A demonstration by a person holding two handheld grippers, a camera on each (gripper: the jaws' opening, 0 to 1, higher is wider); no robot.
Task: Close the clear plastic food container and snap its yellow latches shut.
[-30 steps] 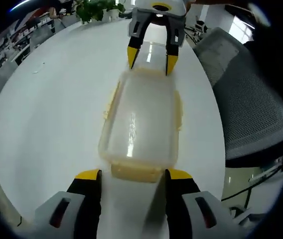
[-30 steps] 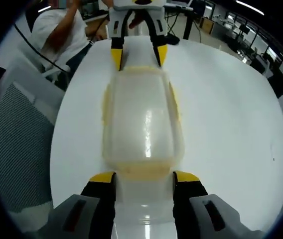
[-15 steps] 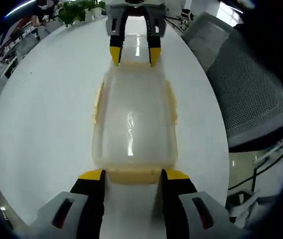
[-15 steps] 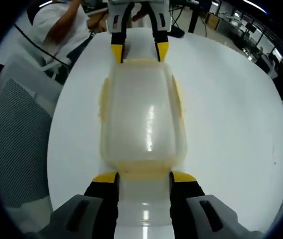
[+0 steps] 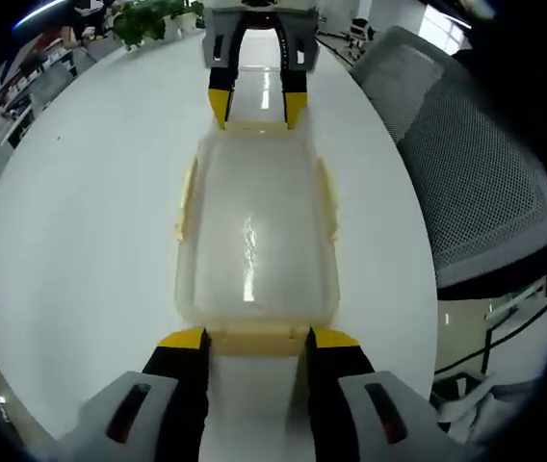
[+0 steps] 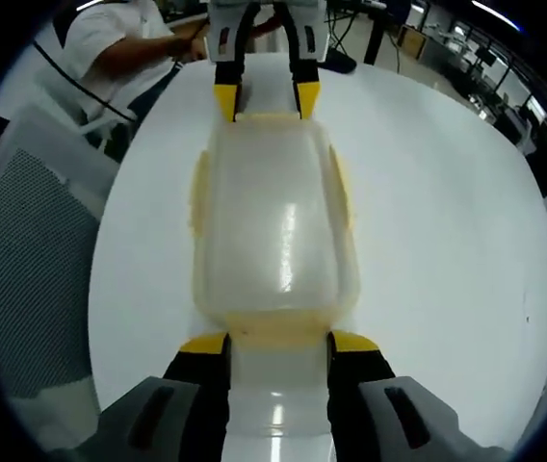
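Centrally, clear container point(image 5: 254, 241) on white table point(image 5: 81, 221): light, stiff, slippery plastic. Left gripper point(image 5: 254, 339) spread at 6 o'clock latch point(image 5: 254, 339); right gripper point(image 6: 276, 339) spread at opposite latch point(image 6: 275, 330). Press latches, not lid.

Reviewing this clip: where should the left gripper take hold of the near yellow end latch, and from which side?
Take the near end latch across its width, coming in along the container's long axis from the left gripper's own end. The flap is a narrow strip at the short edge, already between the open jaws; the right gripper faces the far end.
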